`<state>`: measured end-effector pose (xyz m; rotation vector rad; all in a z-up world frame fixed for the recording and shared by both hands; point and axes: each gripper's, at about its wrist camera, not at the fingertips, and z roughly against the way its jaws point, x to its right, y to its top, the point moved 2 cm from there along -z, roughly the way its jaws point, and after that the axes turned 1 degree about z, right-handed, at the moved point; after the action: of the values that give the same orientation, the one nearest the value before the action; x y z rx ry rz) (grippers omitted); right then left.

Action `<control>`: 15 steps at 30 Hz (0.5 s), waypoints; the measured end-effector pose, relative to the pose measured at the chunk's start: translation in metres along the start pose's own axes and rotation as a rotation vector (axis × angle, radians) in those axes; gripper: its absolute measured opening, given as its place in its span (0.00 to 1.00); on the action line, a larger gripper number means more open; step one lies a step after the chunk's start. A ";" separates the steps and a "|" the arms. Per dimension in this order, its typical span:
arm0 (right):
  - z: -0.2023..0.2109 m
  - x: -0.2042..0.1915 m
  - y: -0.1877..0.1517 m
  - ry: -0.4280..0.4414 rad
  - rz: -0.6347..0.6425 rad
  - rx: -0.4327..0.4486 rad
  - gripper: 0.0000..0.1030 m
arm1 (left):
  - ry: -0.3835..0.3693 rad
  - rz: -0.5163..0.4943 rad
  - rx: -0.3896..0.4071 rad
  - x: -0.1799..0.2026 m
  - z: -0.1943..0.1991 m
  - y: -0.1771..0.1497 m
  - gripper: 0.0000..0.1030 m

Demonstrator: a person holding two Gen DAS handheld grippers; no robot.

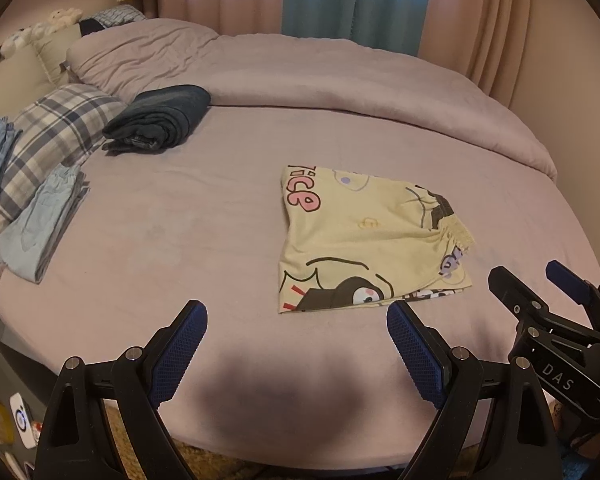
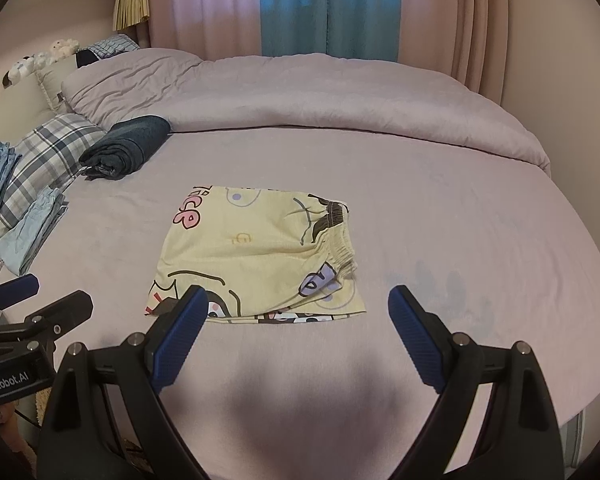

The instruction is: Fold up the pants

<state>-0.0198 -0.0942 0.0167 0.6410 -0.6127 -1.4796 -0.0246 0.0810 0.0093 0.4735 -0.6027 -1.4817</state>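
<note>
Already folded into a compact rectangle, lying flat on the lilac bed [image 2: 440, 208]: yellow cartoon-print pants [image 2: 256, 256], elastic waistband bunched at the right edge, layered hems along the near edge. Just beyond both sets of fingers, touching neither.

Left gripper [image 1: 296, 344]: fingers spread wide, holding nothing, hovering over bare sheet near the pants' near-left corner. Right gripper [image 2: 298, 332]: fingers likewise spread and empty, left pad overlapping the near edge in view, though apparently above it, not pinching.

Probably light, thin, limp fabric; no stiffness, so likely to sag and slide open if lifted by one layer only. Gathered waistband thicker, giving a firmer bite. Best taken at two corners of the same edge, pinching through every layer, so the stack stays together for another fold or a move.

Elsewhere on the bed, well apart at the left: rolled dark garment [image 1: 160, 118], folded light-blue jeans [image 1: 40, 220], plaid pillow [image 1: 60, 128].
</note>
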 end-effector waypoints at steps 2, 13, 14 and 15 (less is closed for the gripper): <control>-0.001 0.000 0.000 -0.003 0.000 -0.003 0.89 | -0.001 0.000 -0.002 0.001 0.000 -0.001 0.89; -0.004 -0.005 -0.003 -0.012 0.006 -0.017 0.89 | -0.002 -0.005 0.000 0.001 -0.001 0.000 0.89; -0.004 -0.005 -0.004 -0.013 0.006 -0.017 0.89 | -0.003 -0.006 0.001 0.001 -0.001 0.000 0.89; -0.004 -0.006 -0.004 -0.013 0.006 -0.019 0.89 | -0.003 -0.005 0.001 0.001 -0.001 0.000 0.89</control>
<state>-0.0197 -0.0886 0.0112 0.6147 -0.6102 -1.4833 -0.0242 0.0802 0.0087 0.4739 -0.6046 -1.4876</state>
